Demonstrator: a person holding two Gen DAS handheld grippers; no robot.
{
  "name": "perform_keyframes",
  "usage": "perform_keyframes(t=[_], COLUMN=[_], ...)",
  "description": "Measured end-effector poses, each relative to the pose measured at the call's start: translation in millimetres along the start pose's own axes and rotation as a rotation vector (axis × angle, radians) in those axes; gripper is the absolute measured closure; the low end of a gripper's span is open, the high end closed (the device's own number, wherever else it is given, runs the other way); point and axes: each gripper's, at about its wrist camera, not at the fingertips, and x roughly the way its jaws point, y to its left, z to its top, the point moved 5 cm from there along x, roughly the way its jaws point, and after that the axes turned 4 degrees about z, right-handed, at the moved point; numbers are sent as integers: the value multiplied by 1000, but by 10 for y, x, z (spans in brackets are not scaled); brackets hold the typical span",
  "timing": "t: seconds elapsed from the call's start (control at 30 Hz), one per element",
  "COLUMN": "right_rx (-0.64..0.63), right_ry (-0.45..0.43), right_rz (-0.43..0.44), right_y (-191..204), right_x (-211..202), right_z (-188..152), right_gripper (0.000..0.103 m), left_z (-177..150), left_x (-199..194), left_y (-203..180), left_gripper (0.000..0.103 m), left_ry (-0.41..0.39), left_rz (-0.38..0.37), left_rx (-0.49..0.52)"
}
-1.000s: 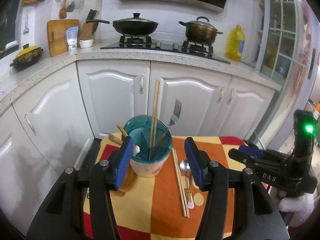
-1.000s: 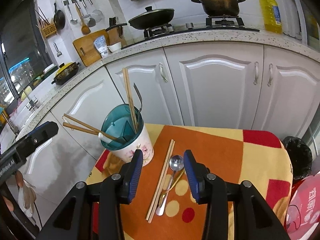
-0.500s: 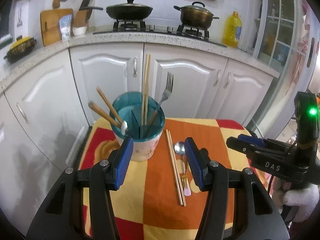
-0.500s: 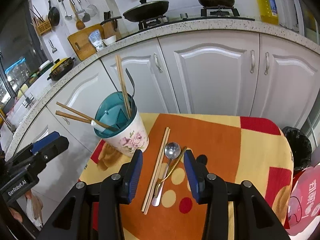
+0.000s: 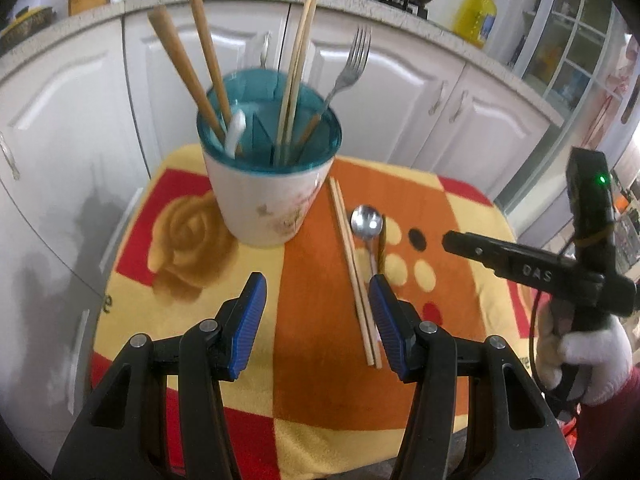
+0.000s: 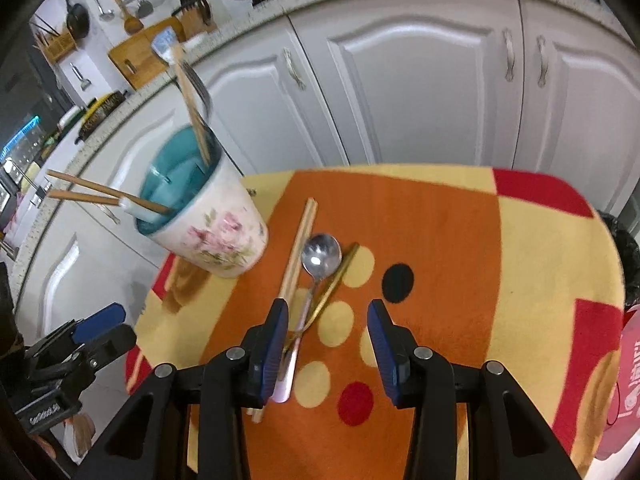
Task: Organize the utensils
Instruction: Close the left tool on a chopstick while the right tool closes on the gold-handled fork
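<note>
Both my grippers hang open over the patterned cloth, utensils loose beside the holder.

Taking the utensil holder [image 5: 272, 184] as my landmark: it stands upright on the cloth [image 6: 440, 240], already carrying brown chopsticks [image 5: 188, 68], a pale pair, and a fork [image 5: 344, 76]. Just right of it lie the loose chopsticks [image 5: 352, 268], then the spoon [image 5: 366, 222] touching a gold-coloured stick. My left gripper [image 5: 316, 320] sits nearer me than the holder, jaws wide, nothing between them. My right gripper [image 6: 328, 344] is further right, jaws parted and empty, its left pad over the spoon's handle end.
</note>
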Motion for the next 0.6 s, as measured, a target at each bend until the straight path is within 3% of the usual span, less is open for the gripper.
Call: perform_keyframes(t=[0.17, 0.37, 0.5, 0.6], right_rx=[-1, 18, -10, -5], right_ry=[61, 99, 122, 107], right_rz=[12, 10, -16, 4], right_y=[-10, -14, 6, -36], right_x=[342, 646, 816, 781], right_z=[-27, 40, 31, 23], right_gripper=[73, 75, 88, 91], left_z=[-91, -95, -88, -91], left_x=[226, 344, 422, 465], left_y=[-32, -52, -25, -26], left_gripper=[50, 50, 50, 50], left_ry=[54, 73, 91, 100], left_rz=[0, -2, 7, 9], left_rx=[9, 6, 0, -1])
